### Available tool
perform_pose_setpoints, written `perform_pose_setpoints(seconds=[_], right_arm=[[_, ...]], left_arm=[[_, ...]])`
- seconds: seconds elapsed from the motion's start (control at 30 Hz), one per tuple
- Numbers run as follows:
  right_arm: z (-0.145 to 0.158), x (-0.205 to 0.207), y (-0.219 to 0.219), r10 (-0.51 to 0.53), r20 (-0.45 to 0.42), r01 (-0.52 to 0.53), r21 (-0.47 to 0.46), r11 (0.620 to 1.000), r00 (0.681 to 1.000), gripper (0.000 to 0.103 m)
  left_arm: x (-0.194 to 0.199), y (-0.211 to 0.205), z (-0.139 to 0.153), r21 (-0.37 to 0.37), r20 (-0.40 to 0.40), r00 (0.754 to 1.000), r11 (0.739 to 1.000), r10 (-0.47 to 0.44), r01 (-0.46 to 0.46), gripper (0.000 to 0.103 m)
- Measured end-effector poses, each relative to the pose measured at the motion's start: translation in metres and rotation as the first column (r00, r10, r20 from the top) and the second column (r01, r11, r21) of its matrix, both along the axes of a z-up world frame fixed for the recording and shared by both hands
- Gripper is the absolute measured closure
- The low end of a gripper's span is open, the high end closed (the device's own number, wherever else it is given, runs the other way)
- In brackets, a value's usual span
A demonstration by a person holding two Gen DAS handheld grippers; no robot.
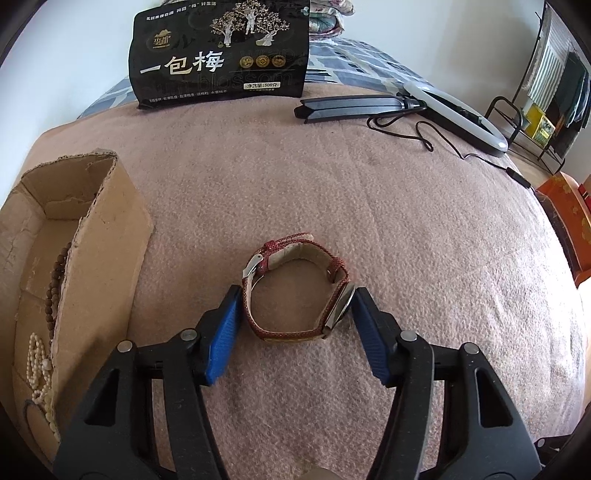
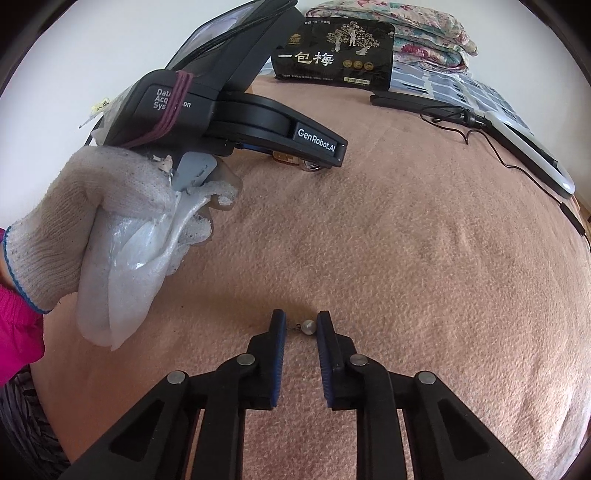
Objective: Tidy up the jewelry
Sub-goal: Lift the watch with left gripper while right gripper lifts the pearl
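Note:
A red-strapped wristwatch stands on its edge on the pink blanket. My left gripper is closed around it, one blue pad against the strap and the other against the metal case. In the right wrist view a small pearl earring lies between the tips of my right gripper; the pearl touches the right pad and its pin reaches the left pad. An open cardboard box at the left holds a brown bead string and a pearl necklace.
A black snack bag stands at the back, with a hair straightener, a white ring light and its cable to the right. A gloved hand holds the left gripper's body. Folded bedding lies behind.

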State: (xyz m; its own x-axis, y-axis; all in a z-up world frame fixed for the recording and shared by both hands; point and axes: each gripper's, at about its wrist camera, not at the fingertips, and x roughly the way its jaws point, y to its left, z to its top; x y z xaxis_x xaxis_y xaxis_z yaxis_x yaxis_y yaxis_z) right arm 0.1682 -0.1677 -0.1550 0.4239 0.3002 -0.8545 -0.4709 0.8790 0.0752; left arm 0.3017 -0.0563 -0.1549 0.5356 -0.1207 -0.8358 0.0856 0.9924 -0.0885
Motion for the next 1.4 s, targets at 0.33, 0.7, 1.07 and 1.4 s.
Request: perform_pose_setpoints(seconds=[0.33,0.7,1.07,1.4], right_arm=[[0.008,0.0,-0.01,-0.033,0.007,0.033,0.012,0.999,0.999,0.088],[0.03,-0.014,-0.017,-0.06,0.046,0.059,0.026,0.998,0.997,0.088],[0.057,-0.034,-0.034,-0.114,0.096,0.109,0.054,0.993,0.989,0.088],[0.084,-0.043,-0.047,-0.162,0.137,0.15,0.093,0.984,0.977,0.088]], left_arm=[[-0.008,0.003,0.009,-0.006,0.019,1.0,1.0,0.015,-0.015,0.043],[-0.031,0.003,0.047,-0.024,0.088,0.996,1.0,0.004,-0.001,0.043],[-0.076,-0.002,0.089,-0.042,0.165,0.986,0.998,-0.037,0.045,0.043],[-0.117,0.007,0.122,-0.05,0.234,0.971,0.997,-0.043,0.056,0.043]])
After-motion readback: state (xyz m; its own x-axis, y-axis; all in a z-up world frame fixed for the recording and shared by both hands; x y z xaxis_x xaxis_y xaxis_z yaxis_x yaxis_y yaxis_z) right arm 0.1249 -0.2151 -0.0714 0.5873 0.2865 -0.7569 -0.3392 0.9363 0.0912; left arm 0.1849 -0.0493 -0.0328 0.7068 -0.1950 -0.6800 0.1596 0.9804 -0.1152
